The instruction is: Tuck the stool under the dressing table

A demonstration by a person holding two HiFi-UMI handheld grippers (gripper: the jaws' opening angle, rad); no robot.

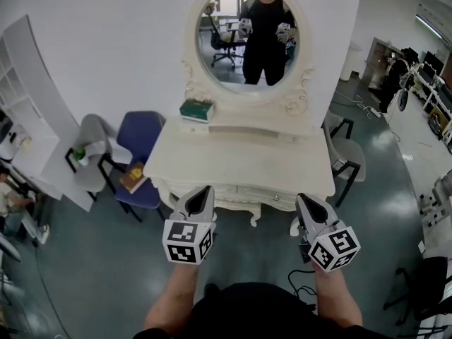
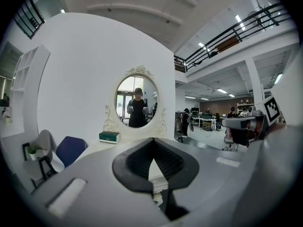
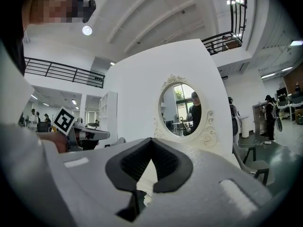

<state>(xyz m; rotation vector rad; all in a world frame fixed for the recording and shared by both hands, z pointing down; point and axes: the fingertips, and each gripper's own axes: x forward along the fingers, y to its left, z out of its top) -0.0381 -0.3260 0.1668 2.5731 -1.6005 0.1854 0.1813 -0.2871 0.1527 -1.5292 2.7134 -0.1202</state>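
Observation:
The white dressing table (image 1: 212, 162) with an oval mirror (image 1: 247, 37) stands straight ahead against the white wall. The mirror reflects a person holding both grippers. No stool shows plainly in any view; below the table's front edge only white legs (image 1: 294, 226) are visible. My left gripper (image 1: 205, 191) hovers just before the table's front left and is shut, with nothing between its jaws. My right gripper (image 1: 304, 200) hangs before the front right, also shut and empty. The left gripper (image 2: 152, 141) and the right gripper (image 3: 151, 141) both point level at the mirror.
A green tissue box (image 1: 196, 109) sits on the tabletop at the back left. A blue chair (image 1: 141, 143) carrying a book (image 1: 133, 177) and a grey chair (image 1: 92, 147) stand left of the table. Another grey chair (image 1: 349, 157) stands at its right. A black cable (image 1: 300, 281) lies on the floor.

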